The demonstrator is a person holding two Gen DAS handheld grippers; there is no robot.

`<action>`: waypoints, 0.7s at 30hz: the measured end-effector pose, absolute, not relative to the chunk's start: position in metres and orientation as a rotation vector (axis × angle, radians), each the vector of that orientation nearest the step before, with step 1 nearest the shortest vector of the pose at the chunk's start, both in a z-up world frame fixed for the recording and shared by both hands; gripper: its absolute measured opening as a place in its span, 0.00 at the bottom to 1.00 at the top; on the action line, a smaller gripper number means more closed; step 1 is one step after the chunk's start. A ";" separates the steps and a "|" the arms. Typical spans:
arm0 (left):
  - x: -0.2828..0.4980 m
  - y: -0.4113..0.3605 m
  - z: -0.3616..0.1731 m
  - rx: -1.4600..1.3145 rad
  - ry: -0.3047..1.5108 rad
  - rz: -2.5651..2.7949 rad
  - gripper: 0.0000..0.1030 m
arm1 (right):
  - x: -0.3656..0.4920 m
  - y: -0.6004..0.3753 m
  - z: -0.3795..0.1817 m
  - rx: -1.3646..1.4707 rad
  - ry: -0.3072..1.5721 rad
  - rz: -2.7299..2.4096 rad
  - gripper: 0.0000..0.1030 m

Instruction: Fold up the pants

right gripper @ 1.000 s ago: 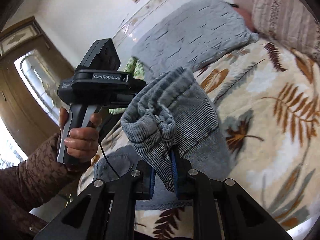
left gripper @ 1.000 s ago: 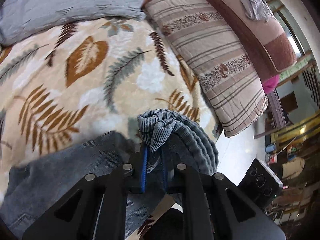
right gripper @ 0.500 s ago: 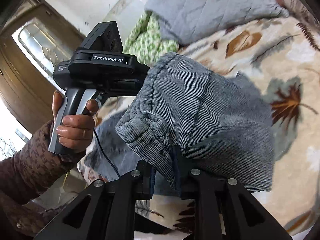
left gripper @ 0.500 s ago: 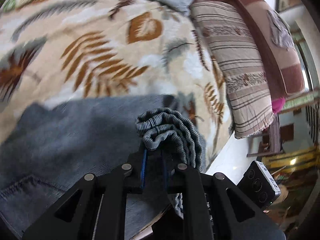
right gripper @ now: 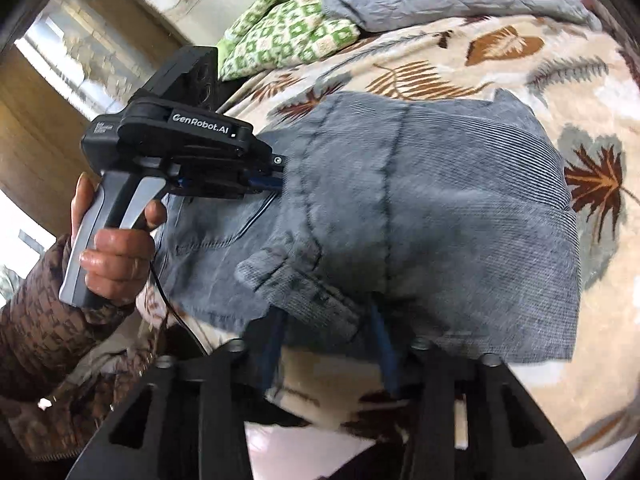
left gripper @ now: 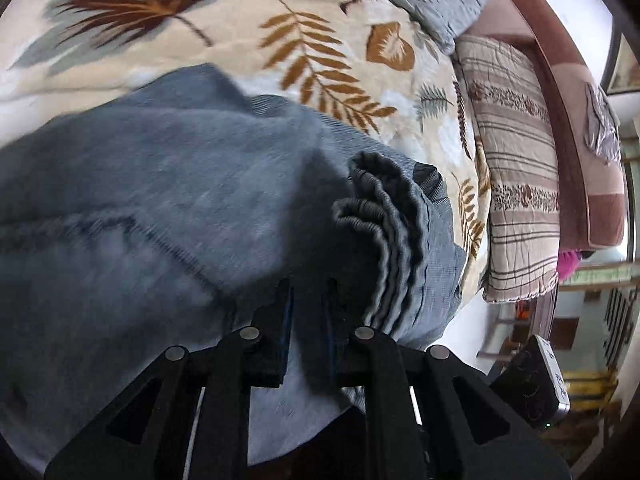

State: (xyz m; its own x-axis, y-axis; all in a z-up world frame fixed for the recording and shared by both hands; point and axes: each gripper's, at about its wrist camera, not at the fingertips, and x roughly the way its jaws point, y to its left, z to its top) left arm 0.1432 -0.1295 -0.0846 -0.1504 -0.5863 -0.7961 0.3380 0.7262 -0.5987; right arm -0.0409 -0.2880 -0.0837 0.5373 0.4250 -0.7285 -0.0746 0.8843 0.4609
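While grey pants (right gripper: pixel 420 216) lie folded on leaf-print blanket (right gripper: pixel 520 64), right hand-held gripper (right gripper: pixel 328 344) spread apart, left hand-held gripper (left gripper: pixel 307 312) slightly parted.

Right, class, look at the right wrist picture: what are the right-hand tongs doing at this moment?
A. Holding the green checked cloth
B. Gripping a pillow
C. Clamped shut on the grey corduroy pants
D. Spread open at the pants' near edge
D: the right tongs stand with blue pads apart, the hem of the grey corduroy pants lying loose between them on the leaf-print blanket.
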 end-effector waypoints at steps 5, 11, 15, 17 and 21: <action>0.134 -0.111 -0.070 -0.304 1.484 -0.817 0.27 | -0.062 -0.301 -0.055 0.427 0.885 0.325 0.49; 0.131 -0.124 -0.068 -0.388 1.458 -0.797 0.52 | -0.041 -0.360 -0.028 0.528 0.786 0.228 0.56; 0.136 -0.136 -0.079 -0.450 1.494 -0.806 0.52 | -0.004 -0.387 -0.030 0.544 0.811 0.169 0.56; 0.135 -0.143 -0.082 -0.446 1.511 -0.822 0.52 | 0.008 -0.401 -0.038 0.550 0.845 0.126 0.56; 0.133 -0.157 -0.083 -0.439 1.530 -0.851 0.56 | 0.027 -0.419 -0.064 0.569 0.898 0.076 0.55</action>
State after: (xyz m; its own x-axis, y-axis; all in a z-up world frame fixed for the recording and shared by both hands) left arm 0.1328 -0.1574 -0.0827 -0.1589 -0.7125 -0.6835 0.2049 0.6534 -0.7287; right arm 0.0266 -0.4192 -0.0636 0.6307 0.2946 -0.7179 0.1697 0.8504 0.4981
